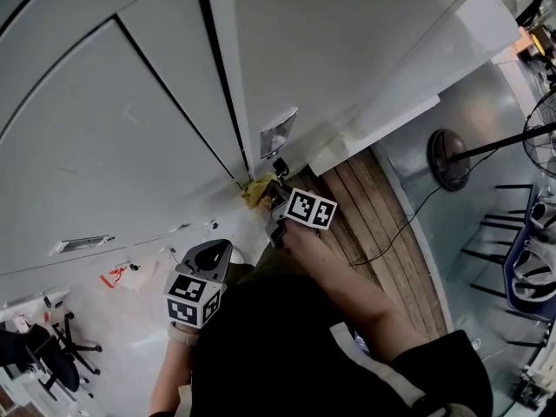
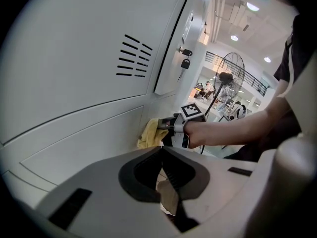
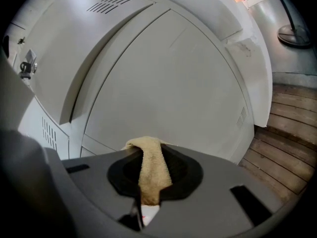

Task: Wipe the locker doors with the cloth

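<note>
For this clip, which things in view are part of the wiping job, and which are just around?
Part of the job:
yellow cloth, clamped in the right gripper
locker doors, with the cloth at their lower edge

Just around:
left gripper, shut on nothing, held back
standing fan
office chair
red scrap on the floor

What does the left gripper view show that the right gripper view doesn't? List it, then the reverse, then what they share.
Only the left gripper view: the right gripper seen from outside, holding the cloth at a locker door; the person's forearm; and the left gripper, jaws together with nothing between them.
Only the right gripper view: the wooden floor, and the cloth pinched between the right gripper's own jaws.
Both: the yellow cloth and the white locker doors with vent slots.
</note>
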`<state>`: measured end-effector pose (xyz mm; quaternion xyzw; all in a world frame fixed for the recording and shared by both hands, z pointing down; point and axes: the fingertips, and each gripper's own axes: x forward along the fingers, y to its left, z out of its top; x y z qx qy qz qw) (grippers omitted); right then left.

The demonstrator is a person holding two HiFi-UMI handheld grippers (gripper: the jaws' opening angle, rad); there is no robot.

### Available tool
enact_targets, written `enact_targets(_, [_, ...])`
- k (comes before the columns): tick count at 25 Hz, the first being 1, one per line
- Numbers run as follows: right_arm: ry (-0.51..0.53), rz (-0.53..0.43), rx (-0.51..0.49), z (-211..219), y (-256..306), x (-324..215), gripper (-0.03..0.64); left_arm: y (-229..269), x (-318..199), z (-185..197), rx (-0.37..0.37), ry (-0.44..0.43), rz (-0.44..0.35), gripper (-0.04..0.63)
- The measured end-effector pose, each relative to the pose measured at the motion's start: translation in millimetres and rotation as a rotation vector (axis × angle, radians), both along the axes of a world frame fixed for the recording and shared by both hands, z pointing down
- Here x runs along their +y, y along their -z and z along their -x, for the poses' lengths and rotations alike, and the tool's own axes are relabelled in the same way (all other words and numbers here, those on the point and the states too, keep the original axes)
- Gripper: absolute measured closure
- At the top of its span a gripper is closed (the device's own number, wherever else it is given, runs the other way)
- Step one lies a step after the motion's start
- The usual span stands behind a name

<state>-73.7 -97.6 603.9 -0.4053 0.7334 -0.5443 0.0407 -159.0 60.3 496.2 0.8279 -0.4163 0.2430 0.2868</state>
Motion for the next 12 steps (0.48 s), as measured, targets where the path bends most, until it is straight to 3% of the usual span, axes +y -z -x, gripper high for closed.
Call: enact_targets(12, [-0.032,0.035,0.014,-29,-22,-18,0.575,-4,-6,-16,-0.019,0.007,0.016,0.586])
